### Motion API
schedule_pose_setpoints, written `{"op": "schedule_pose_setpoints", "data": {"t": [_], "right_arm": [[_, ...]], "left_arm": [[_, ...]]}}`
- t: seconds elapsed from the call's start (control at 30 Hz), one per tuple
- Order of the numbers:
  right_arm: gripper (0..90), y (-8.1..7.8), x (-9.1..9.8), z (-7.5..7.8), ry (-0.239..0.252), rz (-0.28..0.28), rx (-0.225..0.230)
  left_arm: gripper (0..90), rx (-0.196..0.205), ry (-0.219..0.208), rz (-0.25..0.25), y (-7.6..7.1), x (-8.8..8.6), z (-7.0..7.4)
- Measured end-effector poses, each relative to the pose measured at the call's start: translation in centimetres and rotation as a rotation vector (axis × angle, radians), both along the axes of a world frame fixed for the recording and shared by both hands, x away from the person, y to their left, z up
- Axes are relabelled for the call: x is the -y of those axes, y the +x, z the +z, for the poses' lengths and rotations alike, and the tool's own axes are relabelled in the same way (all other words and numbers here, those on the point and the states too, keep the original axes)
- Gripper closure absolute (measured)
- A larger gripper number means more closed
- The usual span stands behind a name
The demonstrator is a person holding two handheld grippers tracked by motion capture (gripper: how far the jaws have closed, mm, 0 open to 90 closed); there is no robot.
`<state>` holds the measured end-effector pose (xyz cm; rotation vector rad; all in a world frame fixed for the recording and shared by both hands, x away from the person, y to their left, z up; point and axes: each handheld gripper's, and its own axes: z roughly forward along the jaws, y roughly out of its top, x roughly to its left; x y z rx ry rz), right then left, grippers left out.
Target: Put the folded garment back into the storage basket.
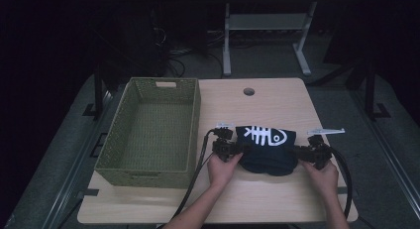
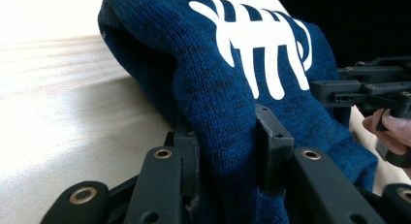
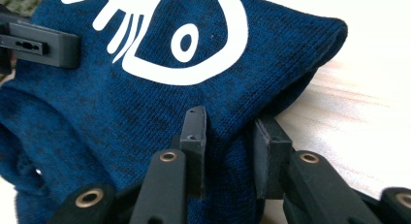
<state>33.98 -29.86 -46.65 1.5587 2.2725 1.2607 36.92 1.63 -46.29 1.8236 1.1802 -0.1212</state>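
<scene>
A dark blue knitted hat (image 1: 267, 149) with a white fishbone print lies on the tabletop (image 1: 257, 199), a little toward 3 o'clock from the middle. The person's two hands flank it. The left gripper (image 1: 241, 148) comes at the hat from 9 o'clock, and in the left gripper view its fingers (image 2: 274, 149) are closed narrow on a fold of the knit (image 2: 228, 112), cloth bunched between them. The right gripper (image 1: 299, 150) comes in from 3 o'clock; in the right gripper view its fingers (image 3: 194, 136) likewise pinch the hat's edge (image 3: 145, 103), the fabric pressed in the gap. The left hand (image 1: 223, 168) and right hand (image 1: 322, 177) sit toward 6 o'clock of the grippers, forearms entering from the near edge. Black cables (image 1: 195, 182) trail back from each gripper toward the person.

A green woven basket (image 1: 193, 120) stands at 9 o'clock of the hat, just beside the left gripper, on the tabletop's left part. A round hole (image 1: 248, 91) in the tabletop lies at 12 o'clock of the hat, near the far edge.
</scene>
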Motion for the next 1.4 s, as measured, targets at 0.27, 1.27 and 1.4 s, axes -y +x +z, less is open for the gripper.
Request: {"op": "schedule_pose_setpoints", "data": {"t": [0.27, 1.27, 1.4], "right_arm": [[69.9, -1.0, 0.6, 1.6, 0.073, -0.005, 0.023], [70.6, -1.7, 0.1, 8.6, 0.101, 0.037, 0.093], [70.6, -1.4, -0.6, 9.5, 0.106, 0.047, 0.1]], "left_arm": [[67.5, 0.045, -0.019, -0.039, -0.8, -0.1, 2.4], [66.4, 0.157, -0.079, -0.097, -2.1, -1.8, 9.7], [66.4, 0.17, -0.085, -0.094, -2.0, -2.6, 10.7]]}}
